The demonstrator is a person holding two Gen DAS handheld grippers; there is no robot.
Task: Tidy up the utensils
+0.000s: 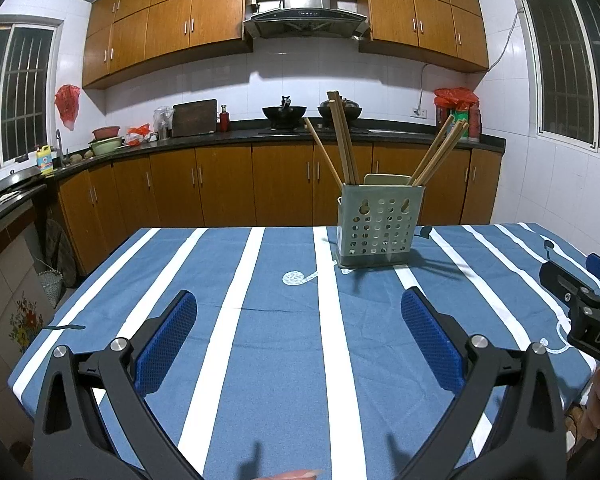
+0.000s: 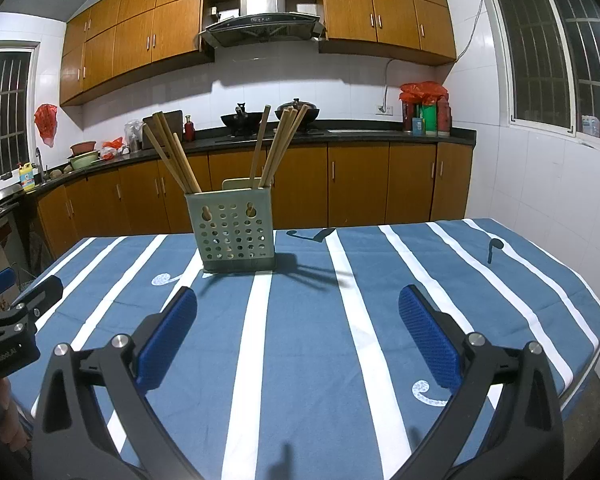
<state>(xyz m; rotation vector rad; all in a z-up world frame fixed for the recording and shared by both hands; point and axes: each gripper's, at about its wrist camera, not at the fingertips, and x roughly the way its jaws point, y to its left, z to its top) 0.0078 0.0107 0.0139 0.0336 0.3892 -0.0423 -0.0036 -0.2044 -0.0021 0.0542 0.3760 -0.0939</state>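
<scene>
A pale green perforated utensil holder (image 1: 380, 226) stands upright on the blue striped tablecloth (image 1: 276, 320). Several wooden chopsticks (image 1: 342, 140) lean out of it in two bunches. It also shows in the right wrist view (image 2: 234, 232) with its chopsticks (image 2: 278, 144). My left gripper (image 1: 300, 320) is open and empty, well short of the holder. My right gripper (image 2: 298, 316) is open and empty, in front of the holder. The right gripper's body shows at the right edge of the left wrist view (image 1: 580, 308).
The table (image 2: 500, 280) fills the foreground, its far edge just behind the holder. Beyond are brown kitchen cabinets (image 1: 220, 188), a dark counter with woks (image 1: 284, 114), and a range hood (image 1: 306, 16). The left gripper's body shows at the left edge (image 2: 16, 320).
</scene>
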